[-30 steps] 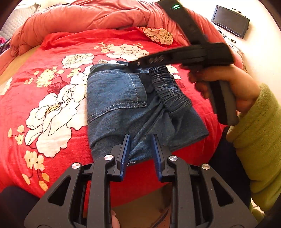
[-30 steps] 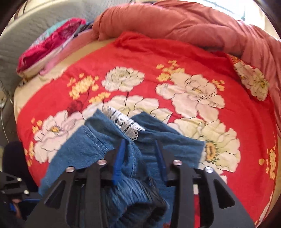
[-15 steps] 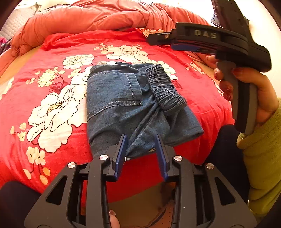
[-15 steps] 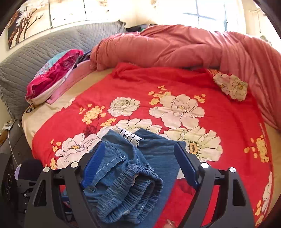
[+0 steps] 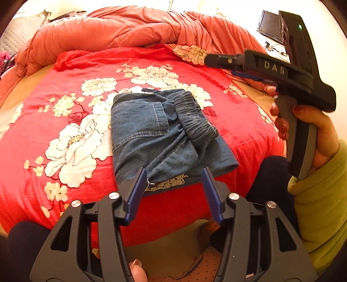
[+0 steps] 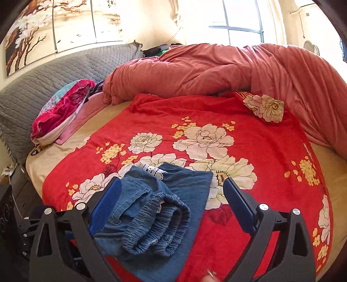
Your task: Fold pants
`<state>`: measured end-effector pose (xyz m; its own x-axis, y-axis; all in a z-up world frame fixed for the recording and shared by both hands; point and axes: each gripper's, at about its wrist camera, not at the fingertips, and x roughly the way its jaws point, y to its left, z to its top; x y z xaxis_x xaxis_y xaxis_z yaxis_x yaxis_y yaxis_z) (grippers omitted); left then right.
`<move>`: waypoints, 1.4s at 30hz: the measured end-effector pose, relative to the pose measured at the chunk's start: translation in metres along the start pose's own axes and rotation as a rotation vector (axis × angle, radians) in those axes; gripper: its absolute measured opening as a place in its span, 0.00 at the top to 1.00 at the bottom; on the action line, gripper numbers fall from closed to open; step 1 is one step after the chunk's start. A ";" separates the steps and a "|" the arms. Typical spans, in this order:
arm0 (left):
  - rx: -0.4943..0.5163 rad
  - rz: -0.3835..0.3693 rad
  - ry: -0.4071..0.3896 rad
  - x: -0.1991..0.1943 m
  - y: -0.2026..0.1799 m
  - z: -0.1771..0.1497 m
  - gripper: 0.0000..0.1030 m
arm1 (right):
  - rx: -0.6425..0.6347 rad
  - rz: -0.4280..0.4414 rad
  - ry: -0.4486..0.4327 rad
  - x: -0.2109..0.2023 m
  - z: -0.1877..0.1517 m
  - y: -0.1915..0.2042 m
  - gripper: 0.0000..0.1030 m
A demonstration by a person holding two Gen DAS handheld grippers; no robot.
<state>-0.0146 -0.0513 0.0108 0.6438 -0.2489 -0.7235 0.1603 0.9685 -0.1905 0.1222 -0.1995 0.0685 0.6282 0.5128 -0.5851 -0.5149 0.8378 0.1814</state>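
The folded denim pants point(image 5: 164, 134) lie on the red floral bedspread point(image 5: 65, 121) near the bed's front edge, just beyond the left gripper point(image 5: 173, 191), whose blue-padded fingers stand wide apart and empty around the lace-trimmed hem, while the right gripper point(image 6: 171, 206) hangs above the elastic waistband with its fingers spread wide, holding nothing. From the right wrist view, its left finger covers part of the pants, so whether it touches the cloth cannot be told. A rumpled salmon quilt point(image 6: 216, 71) is heaped at the far side, against a grey quilted headboard point(image 6: 43, 86), with a window point(image 6: 240, 19) behind.
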 end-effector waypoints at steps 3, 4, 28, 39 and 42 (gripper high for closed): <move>0.008 0.011 -0.021 -0.006 0.000 0.005 0.48 | 0.016 -0.009 -0.013 -0.005 -0.005 -0.003 0.07; 0.008 0.016 -0.025 -0.007 0.000 0.005 0.45 | 0.021 -0.010 -0.014 -0.005 -0.006 -0.004 0.06; -0.062 0.132 -0.060 0.011 0.037 0.041 0.27 | 0.096 -0.023 0.022 -0.002 -0.034 -0.031 0.05; -0.066 0.164 -0.038 0.030 0.049 0.049 0.25 | 0.099 -0.044 0.067 0.013 -0.045 -0.038 0.05; -0.065 0.169 -0.030 0.035 0.052 0.050 0.25 | 0.107 -0.045 0.091 0.020 -0.049 -0.040 0.05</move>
<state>0.0536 -0.0095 0.0084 0.6794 -0.0817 -0.7292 0.0000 0.9938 -0.1114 0.1270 -0.2320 0.0109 0.5911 0.4596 -0.6629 -0.4194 0.8771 0.2341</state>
